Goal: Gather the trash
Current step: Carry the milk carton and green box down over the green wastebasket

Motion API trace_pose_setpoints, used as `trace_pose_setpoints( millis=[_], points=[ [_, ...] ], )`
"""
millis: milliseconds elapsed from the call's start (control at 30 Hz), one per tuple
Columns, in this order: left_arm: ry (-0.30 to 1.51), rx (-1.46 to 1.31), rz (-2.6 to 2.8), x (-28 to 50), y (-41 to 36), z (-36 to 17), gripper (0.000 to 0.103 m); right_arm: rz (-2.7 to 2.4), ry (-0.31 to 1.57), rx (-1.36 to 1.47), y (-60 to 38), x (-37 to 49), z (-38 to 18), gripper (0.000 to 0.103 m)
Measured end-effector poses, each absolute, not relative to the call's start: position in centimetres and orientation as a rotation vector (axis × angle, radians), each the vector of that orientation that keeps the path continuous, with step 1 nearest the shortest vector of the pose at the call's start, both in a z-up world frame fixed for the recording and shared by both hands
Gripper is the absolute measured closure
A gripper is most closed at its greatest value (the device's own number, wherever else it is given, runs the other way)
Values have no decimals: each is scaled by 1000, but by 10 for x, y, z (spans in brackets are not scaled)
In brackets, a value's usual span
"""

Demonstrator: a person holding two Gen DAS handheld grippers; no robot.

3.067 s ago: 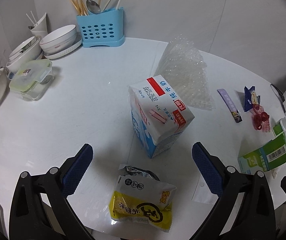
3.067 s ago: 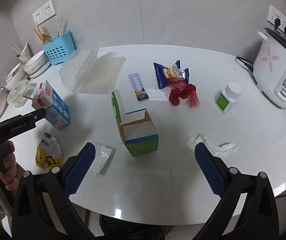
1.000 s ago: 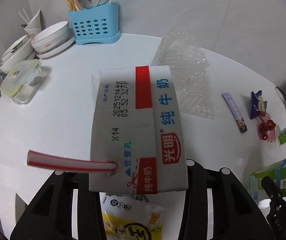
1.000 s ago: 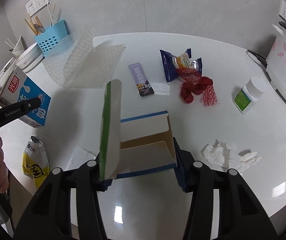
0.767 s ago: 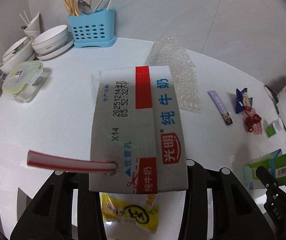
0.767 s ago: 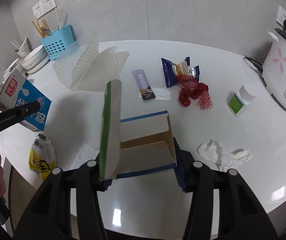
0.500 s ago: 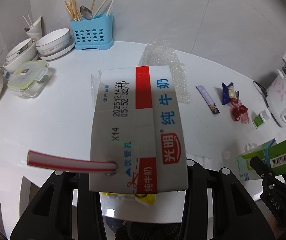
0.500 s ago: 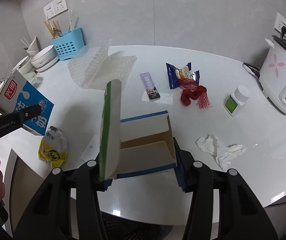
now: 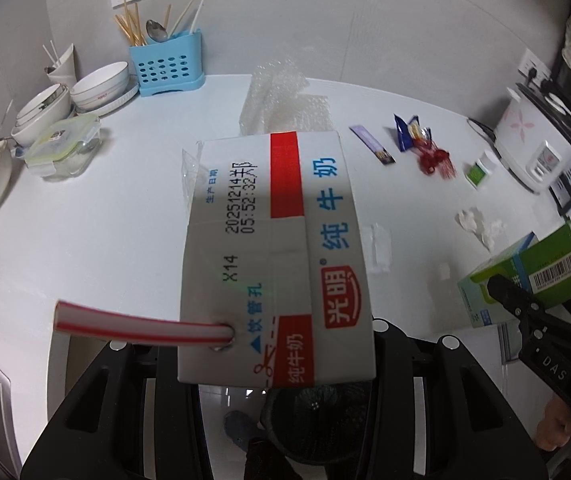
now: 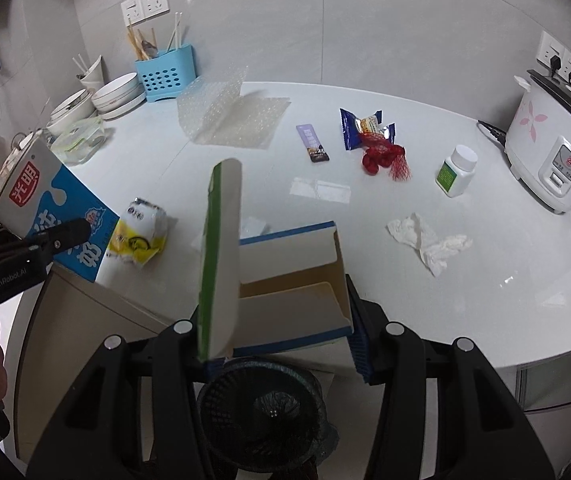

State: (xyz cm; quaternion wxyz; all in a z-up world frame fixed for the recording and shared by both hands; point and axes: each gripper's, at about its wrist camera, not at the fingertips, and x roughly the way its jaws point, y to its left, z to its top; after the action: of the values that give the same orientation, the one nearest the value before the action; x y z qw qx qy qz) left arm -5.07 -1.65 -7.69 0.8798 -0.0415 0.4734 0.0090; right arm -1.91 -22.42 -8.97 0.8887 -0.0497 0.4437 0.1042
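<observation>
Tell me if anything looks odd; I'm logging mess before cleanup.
The green box in the right gripper has its lid flap sticking up open. A crumpled tissue lies on the table.

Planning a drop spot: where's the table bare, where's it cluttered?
Bare: the stretch between the bubble wrap and yellow snack bag, and the near-right edge past the crumpled tissue. Crowded: the back-left corner by the bowls, and around the red net.

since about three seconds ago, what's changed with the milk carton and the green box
Both were taken hold of and lifted off the white table. The left hand-held gripper now clamps the blue-and-white milk carton with a straw, the right hand-held gripper the open green cardboard box, both carried back over the black mesh bin. The other litter stayed put.
</observation>
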Motion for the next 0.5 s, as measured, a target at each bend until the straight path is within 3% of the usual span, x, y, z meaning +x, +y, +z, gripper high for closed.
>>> trace_pose_setpoints(
  millis=[500],
  points=[
    [1089,-40,-71,-116,-35,-141,63,244,1028,-117,-227,-83,-132,56]
  ],
)
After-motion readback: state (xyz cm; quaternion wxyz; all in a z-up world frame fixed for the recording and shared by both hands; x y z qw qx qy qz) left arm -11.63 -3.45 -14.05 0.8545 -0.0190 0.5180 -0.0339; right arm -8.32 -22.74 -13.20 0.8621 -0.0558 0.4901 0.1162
